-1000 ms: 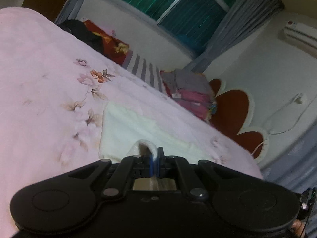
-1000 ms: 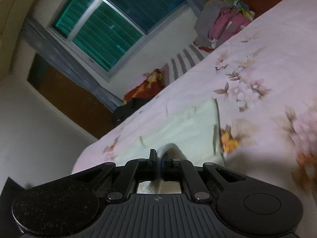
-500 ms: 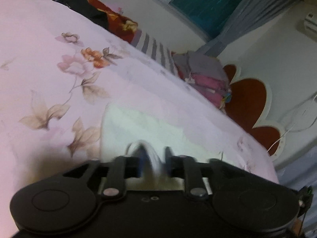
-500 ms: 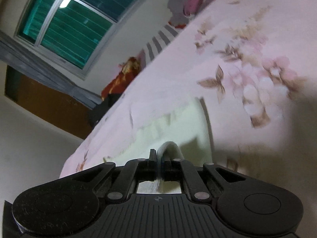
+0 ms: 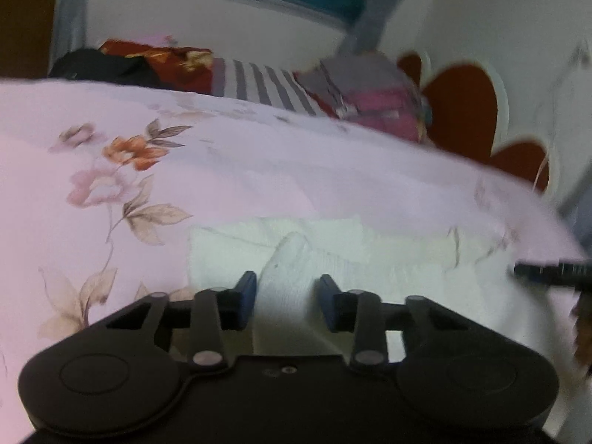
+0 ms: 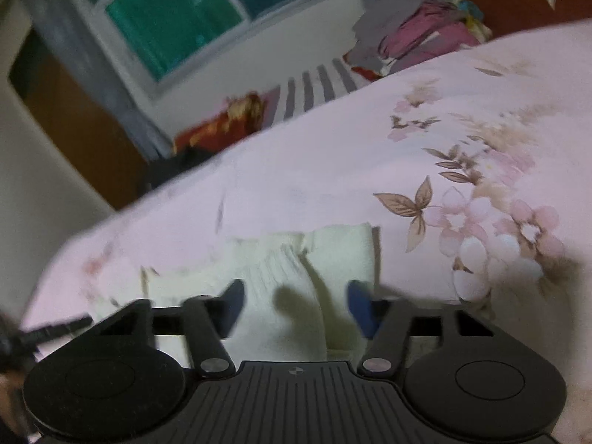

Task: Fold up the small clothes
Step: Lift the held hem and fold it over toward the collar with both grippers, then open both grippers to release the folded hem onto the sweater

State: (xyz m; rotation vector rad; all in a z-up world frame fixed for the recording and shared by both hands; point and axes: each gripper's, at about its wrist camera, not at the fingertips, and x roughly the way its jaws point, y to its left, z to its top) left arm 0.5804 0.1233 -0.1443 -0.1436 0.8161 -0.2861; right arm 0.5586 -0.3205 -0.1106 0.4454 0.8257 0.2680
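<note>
Both tongs just opening. Left tongs [image 5: 288, 296] apart, cream cloth [image 5: 333, 255] between pads, unpinched. Right tongs [image 6: 296, 307] wider apart, cloth fold loose between. Cloth lies folded on pink floral bed [image 5: 259, 170].

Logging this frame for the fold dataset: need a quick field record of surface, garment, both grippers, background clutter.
surface: bed with pink floral sheet
garment: cream knit cloth, lying on the sheet, a raised fold of it between each gripper's fingers
left gripper: open, jaws just been opening, pads clear of the fold
right gripper: open, jaws just been opening, fold between them but not pinched
far edge of bed: pile of pink and grey clothes, striped fabric, red patterned item
image quality: motion blur in both views
</note>
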